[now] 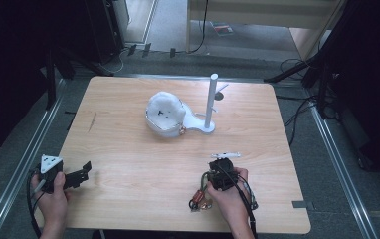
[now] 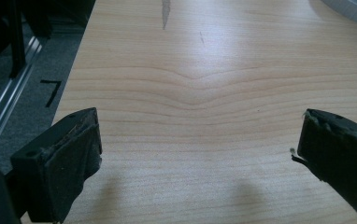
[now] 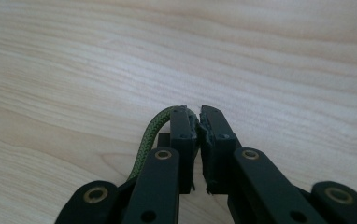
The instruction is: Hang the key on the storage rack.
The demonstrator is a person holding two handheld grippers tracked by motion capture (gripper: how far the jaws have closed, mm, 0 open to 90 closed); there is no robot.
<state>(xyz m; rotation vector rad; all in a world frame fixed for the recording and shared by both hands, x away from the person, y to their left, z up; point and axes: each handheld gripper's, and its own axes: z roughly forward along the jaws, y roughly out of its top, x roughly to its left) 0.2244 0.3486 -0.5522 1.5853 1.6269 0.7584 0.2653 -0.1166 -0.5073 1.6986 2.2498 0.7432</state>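
A pale wooden worktop (image 1: 128, 149) stands on grey floor with dark stands around it. From the high view I see my left gripper (image 1: 78, 175) near the worktop's left front corner, fingers spread, well apart from everything else. My right gripper (image 1: 221, 167) sits toward the front right, with a green cord (image 1: 206, 180) looping at its left side and down to a reddish-brown bundle by my wrist; a small white strip (image 1: 225, 155) lies just beyond it. A white rounded object (image 1: 164, 113) and a white post on a base (image 1: 211, 102) stand mid-worktop. In the left gripper view the fingers (image 2: 69, 158) are released, bare wood between them. In the right gripper view the fingers (image 3: 186, 135) are clenched together, the green cord (image 3: 149, 137) running along the left finger's outer side; whether it is pinched I cannot tell.
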